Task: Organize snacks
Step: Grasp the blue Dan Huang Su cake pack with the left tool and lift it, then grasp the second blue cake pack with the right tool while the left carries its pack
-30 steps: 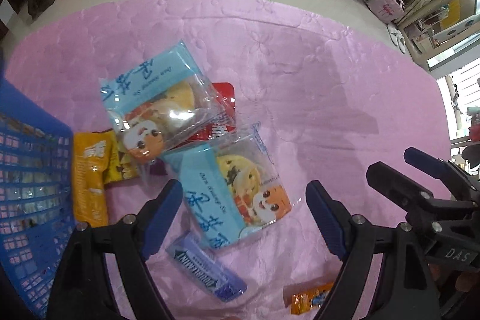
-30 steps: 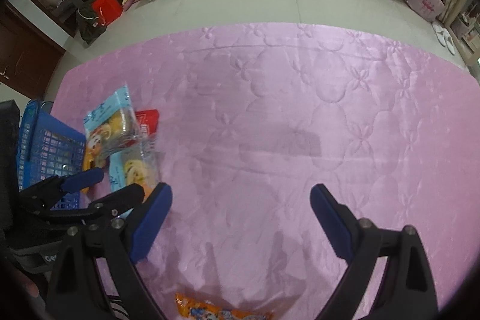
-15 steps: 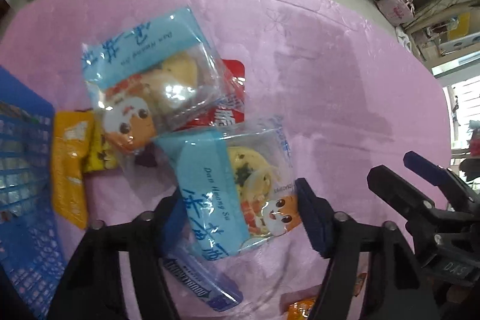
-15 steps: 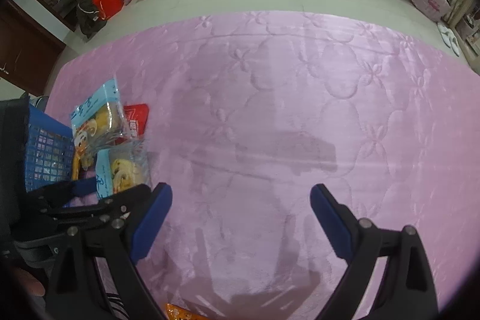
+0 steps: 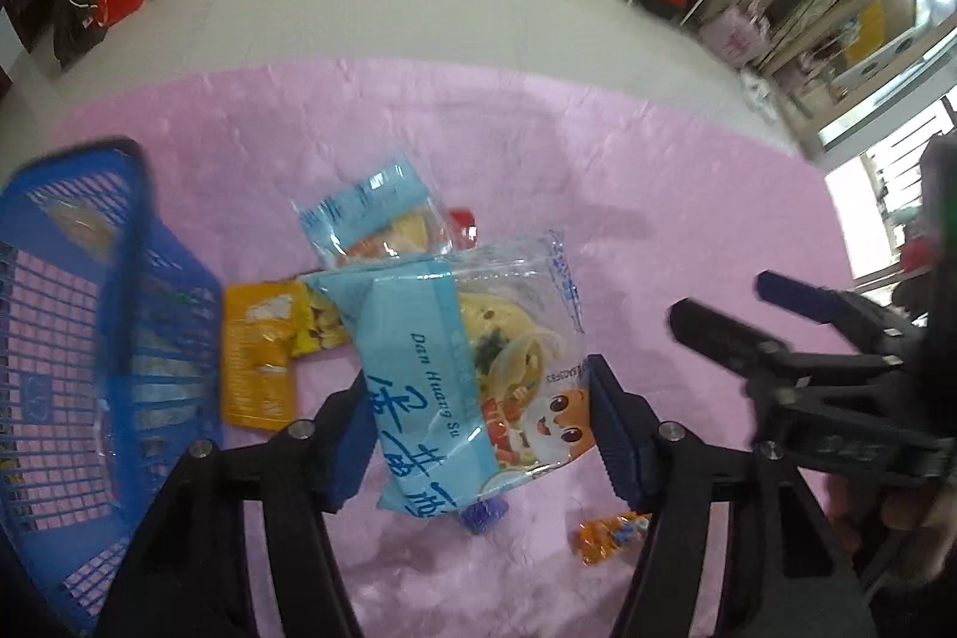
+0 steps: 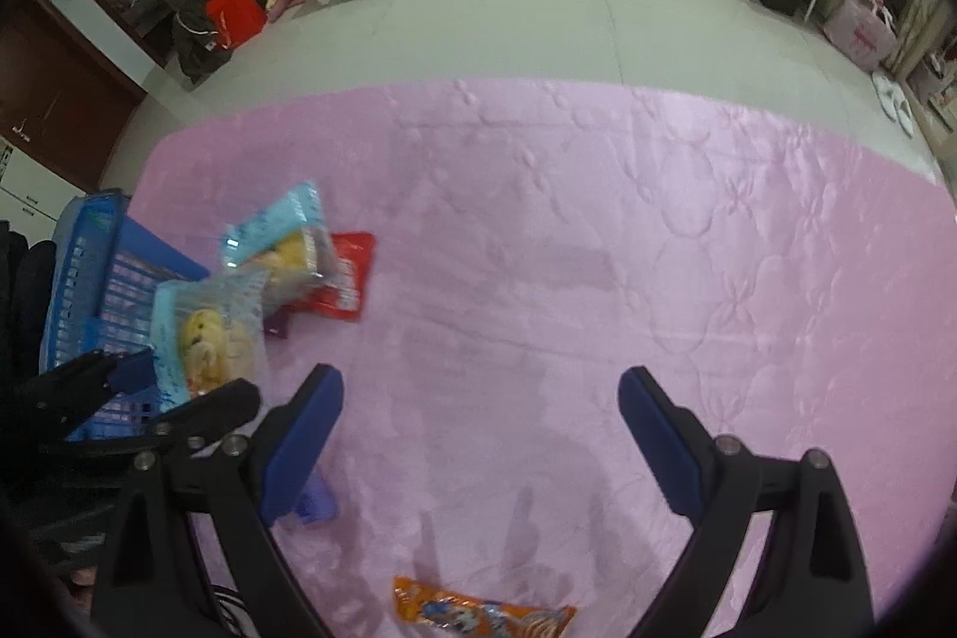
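Left wrist view: left gripper [image 5: 478, 429] is clamped on the light-blue pastry pack [image 5: 466, 369], pads pressing both long edges. The pack is off the pink cloth [image 5: 598, 171] and hanging between the fingers, long axis running near-to-far and tilted slightly left at the far end. Blue basket [image 5: 90, 339] sits just left of the gripper, rim blurred. A second blue pastry pack [image 5: 371, 213] lies further out on the cloth, with the yellow packet [image 5: 257, 357] between it and the basket. A small orange sachet [image 5: 610, 536] lies near-right, and a purple piece [image 5: 484, 515] peeks out under the held pack. Right gripper [image 5: 807, 333] is visible on the right side, holding nothing.

Right wrist view: right gripper [image 6: 478, 435] has its fingers spread wide, only bare cloth between them. Held pack [image 6: 203, 333] shows at left, over the basket's near side [image 6: 101, 279]. Red packet [image 6: 347, 279] lies under the second pastry pack. Orange sachet [image 6: 478, 611] sits at the near edge, below the jaws.

Key relation: the basket is directly left of the held pack, so my read is a short leftward carry, then release. The left hand is the nearer one. The right hand is closest to the orange sachet.
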A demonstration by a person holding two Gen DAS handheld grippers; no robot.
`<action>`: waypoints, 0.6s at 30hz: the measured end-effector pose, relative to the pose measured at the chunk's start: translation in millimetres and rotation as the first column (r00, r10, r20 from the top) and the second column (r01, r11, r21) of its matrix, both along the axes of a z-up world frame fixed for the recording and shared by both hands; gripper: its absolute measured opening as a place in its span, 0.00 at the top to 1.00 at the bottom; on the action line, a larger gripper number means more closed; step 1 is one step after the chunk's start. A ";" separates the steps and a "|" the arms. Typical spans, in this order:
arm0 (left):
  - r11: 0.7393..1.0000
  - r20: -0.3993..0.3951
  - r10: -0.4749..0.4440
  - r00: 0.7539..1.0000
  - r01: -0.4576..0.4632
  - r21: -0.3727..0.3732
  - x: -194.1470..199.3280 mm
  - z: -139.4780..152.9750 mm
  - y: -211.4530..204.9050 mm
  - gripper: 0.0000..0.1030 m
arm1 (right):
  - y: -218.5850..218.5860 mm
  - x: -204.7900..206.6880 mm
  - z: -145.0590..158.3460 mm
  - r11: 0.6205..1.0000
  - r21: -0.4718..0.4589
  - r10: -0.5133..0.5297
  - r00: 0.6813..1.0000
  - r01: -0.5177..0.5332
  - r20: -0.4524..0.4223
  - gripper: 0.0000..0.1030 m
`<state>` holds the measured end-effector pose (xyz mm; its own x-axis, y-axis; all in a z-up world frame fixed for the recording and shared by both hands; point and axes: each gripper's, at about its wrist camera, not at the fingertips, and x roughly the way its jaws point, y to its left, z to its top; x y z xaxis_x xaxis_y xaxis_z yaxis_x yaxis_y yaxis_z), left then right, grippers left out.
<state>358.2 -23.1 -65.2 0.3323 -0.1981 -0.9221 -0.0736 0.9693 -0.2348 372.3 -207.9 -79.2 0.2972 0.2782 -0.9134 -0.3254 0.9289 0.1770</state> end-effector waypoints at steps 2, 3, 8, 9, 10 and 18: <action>0.999 0.052 -0.004 0.999 0.002 0.040 -7.4 21.3 10.3 0.40 | 8.8 -3.9 11.3 1.000 0.009 0.009 1.000 -0.009 0.013 0.07; 0.999 0.069 -0.006 0.998 0.002 0.054 -12.5 29.6 17.2 0.40 | 15.6 -6.0 19.0 1.000 0.015 0.019 1.000 -0.019 0.022 0.07; 0.997 0.114 0.037 0.993 -0.045 0.066 -29.7 52.4 49.9 0.40 | 50.1 -12.5 36.2 0.996 0.018 0.081 0.995 -0.082 0.058 0.07; 0.996 0.118 0.044 0.992 -0.053 0.068 -32.7 52.0 56.0 0.40 | 59.6 -13.1 35.6 0.995 0.014 0.100 0.993 -0.101 0.057 0.07; 0.996 0.123 0.054 0.991 -0.063 0.068 -36.8 54.6 65.1 0.40 | 65.0 -12.5 33.9 0.994 0.009 0.111 0.992 -0.112 0.053 0.07; 0.982 0.125 0.168 0.978 -0.177 0.065 -51.7 47.6 125.8 0.40 | 124.0 -2.5 1.5 0.969 -0.032 0.245 0.969 -0.245 -0.002 0.07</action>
<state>306.5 102.7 -17.6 0.4630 -0.0597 -0.8843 -0.2174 0.9596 -0.1786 369.8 -83.9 -77.8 0.2255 0.3139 -0.9223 -0.5444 0.8257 0.1479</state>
